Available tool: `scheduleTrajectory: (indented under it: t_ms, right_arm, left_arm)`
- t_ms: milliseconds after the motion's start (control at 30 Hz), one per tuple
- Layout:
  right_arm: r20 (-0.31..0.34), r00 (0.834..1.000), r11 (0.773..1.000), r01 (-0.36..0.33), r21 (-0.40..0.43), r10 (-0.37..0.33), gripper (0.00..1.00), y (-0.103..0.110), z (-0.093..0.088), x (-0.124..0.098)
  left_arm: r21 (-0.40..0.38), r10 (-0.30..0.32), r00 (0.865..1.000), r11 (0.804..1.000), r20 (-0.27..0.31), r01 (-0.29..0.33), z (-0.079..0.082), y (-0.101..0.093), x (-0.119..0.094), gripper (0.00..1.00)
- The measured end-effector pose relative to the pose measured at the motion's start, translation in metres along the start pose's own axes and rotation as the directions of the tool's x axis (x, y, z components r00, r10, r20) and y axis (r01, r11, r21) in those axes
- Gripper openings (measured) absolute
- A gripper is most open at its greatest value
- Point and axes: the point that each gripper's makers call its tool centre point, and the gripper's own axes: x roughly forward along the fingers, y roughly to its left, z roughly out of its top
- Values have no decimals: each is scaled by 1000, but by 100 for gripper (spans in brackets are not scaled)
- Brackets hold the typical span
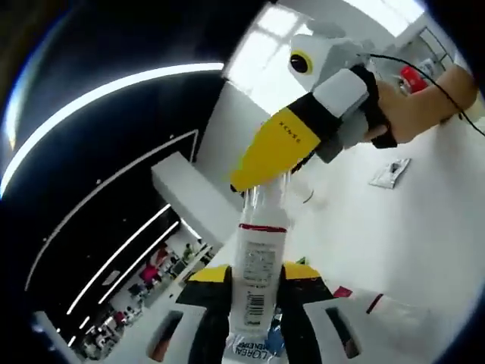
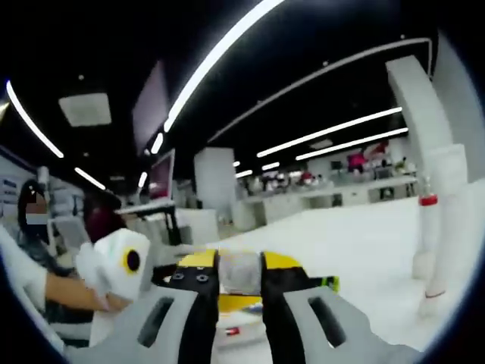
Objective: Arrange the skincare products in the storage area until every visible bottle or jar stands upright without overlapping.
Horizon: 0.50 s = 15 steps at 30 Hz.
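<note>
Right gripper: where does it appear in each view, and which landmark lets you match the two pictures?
Left gripper view: the right gripper enters from the upper right, with its yellow tongs slanting down to the top of the clear bottle.
Right gripper view: bottom centre, its own tongs rise around a pale translucent piece, apparently that bottle's top.
Shared landmark: the clear bottle, held at both ends.
</note>
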Motion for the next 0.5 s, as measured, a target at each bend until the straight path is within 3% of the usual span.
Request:
scheduleTrajectory:
  t_ms: [33,100,200,267,400,433,500]
  right_arm:
    - [21,1000,1000,-7,-11,7,18,1,2,-1]
    - [43,999,999,-16,-37,18,21,10,-1,-5]
    - [13,999,998,-50,-28,50,40,15,-7,3]
    - [-1,998,998,-67,-11,67,44,21,-13,4]
    - [2,1000,1000,-29,-3,29,41,21,-13,14]
    - [11,1000,1000,-23,8,23,40,21,-12,15]
    - [27,1000,999,-8,47,7,35,19,-9,19]
  left_arm:
    - [-8,-3,1000,1000,2,3,2,-2,-1,22]
    - [-187,-51,998,981,25,55,9,-8,-1,21]
    - [-273,-58,997,959,46,68,12,-3,-2,21]
    - [-337,-67,995,938,68,86,14,-1,-5,21]
    - [-485,-100,991,864,95,133,13,-2,-5,21]
    - [-496,-100,990,858,96,135,13,-2,-5,21]
    - [-543,-112,987,825,113,156,15,-4,-6,21]
